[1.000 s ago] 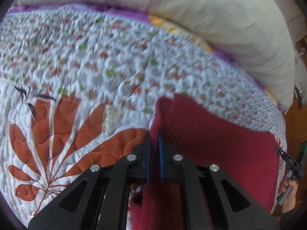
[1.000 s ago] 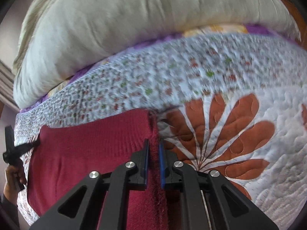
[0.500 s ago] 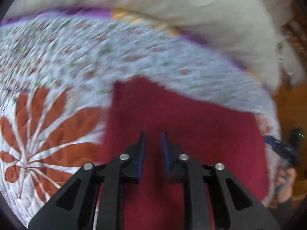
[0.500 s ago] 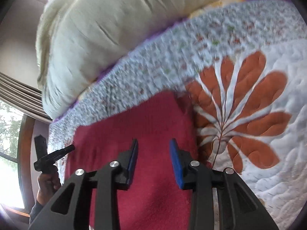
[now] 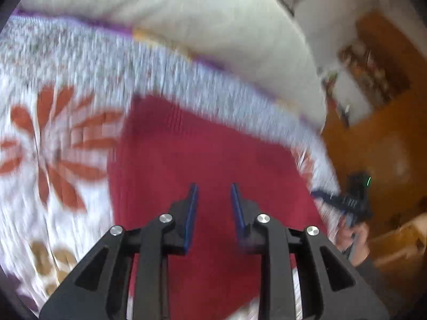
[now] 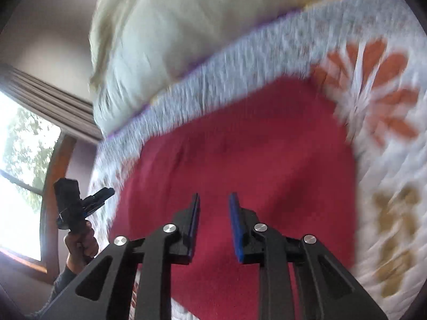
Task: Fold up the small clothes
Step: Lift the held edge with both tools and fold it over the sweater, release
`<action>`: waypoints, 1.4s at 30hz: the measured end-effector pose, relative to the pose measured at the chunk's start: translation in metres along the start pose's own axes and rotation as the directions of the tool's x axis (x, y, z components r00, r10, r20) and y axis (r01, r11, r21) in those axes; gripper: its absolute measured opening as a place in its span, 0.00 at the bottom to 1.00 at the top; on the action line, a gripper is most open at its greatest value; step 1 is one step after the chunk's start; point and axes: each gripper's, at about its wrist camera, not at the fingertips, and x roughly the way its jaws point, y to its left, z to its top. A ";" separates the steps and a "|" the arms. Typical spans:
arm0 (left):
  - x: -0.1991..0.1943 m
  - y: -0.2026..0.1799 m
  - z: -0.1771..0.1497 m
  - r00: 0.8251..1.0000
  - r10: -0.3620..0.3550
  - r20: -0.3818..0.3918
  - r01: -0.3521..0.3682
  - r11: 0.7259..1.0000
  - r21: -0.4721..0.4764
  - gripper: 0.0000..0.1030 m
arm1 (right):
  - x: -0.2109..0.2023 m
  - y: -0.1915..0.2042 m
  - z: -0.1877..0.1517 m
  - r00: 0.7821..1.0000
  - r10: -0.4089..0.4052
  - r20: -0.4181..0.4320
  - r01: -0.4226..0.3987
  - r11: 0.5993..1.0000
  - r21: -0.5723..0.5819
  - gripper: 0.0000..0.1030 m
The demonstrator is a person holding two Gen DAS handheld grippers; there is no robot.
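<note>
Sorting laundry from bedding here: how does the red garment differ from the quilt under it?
The red garment is one plain colour; the quilt is white with orange leaf shapes and a speckled border. The red garment is smaller and lies on top; the quilt spreads past it on every visible side. Both lie flat.

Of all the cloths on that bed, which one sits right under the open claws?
The plain red knitted garment, lying flat beneath both the left gripper and the right gripper. The quilt has orange flowers; the cream bedding lies beyond.
</note>
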 end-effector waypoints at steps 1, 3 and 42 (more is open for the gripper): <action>0.009 0.012 -0.010 0.998 0.067 -0.022 -0.067 0.998 -0.015 0.21 | 0.013 -0.006 -0.008 0.999 -0.018 -0.034 0.019 1.000 0.017 0.20; 0.013 0.032 -0.018 0.993 0.121 -0.017 -0.122 0.992 -0.040 0.01 | 0.026 -0.016 -0.014 0.997 -0.063 -0.055 0.064 0.998 0.025 0.02; -0.034 0.051 -0.082 0.995 -0.024 -0.100 0.003 0.977 -0.211 0.12 | -0.032 -0.049 -0.068 0.973 -0.226 -0.039 0.228 0.971 0.076 0.00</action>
